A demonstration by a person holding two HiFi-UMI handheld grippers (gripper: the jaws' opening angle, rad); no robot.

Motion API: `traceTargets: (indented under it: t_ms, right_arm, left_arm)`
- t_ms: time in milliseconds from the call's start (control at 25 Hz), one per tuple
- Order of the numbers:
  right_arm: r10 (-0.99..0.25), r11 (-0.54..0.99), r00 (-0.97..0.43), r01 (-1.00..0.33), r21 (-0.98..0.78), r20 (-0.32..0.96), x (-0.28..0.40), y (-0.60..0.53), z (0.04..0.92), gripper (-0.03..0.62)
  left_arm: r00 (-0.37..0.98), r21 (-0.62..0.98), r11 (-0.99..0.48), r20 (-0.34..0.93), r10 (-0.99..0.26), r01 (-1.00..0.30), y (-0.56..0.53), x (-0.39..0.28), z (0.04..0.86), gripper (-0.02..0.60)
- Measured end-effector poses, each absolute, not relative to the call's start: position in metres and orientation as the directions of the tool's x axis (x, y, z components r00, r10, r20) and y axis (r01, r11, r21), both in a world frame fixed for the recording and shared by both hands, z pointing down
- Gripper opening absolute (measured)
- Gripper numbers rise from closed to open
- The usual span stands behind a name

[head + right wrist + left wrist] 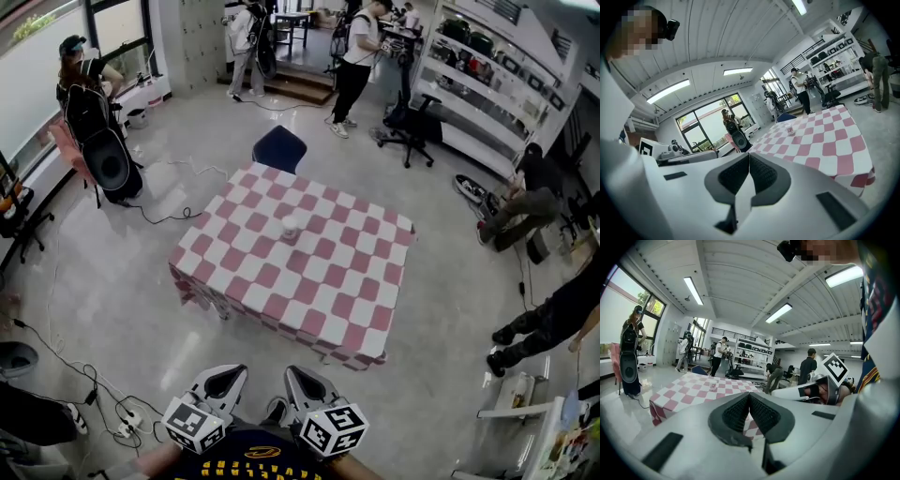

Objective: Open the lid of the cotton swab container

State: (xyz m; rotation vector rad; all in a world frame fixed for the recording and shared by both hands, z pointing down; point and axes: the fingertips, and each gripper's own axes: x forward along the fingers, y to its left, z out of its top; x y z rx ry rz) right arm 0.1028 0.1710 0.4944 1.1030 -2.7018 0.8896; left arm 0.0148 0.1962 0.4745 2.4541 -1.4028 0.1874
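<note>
A grey-floored workshop has windows down its left wall and shelves along its right. In the middle stands a table under a red-and-white checked cloth. At far left, a person in a cap stands by the windows with a black pack. Just beyond the table's far corner is a blue chair. Further back, a person in a white shirt stands near a black office chair. At right, another person is low to the floor by the shelves.

The swab container, a small pale pot, stands upright and alone near the centre of the cloth. It is too small in every view to show its lid plainly.

At the bottom of the head view, the left gripper and right gripper are held side by side. They point toward the table, well short of its near edge. Each gripper view shows dark pads pressed together with nothing between them. Both grippers are clenched and empty, well apart from the swab container.
</note>
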Motion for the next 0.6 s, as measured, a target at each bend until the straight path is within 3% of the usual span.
traceTargets:
  t_ms: [600]
  right_arm:
    - [-0.692, 0.483, -0.673, -0.701, -0.524, 0.261, 0.133, 0.110, 0.493, 0.011]
  left_arm:
    - [0.560, 0.156, -0.538, 0.253, -0.789, -0.828, 0.130, 0.032, 0.466, 0.003]
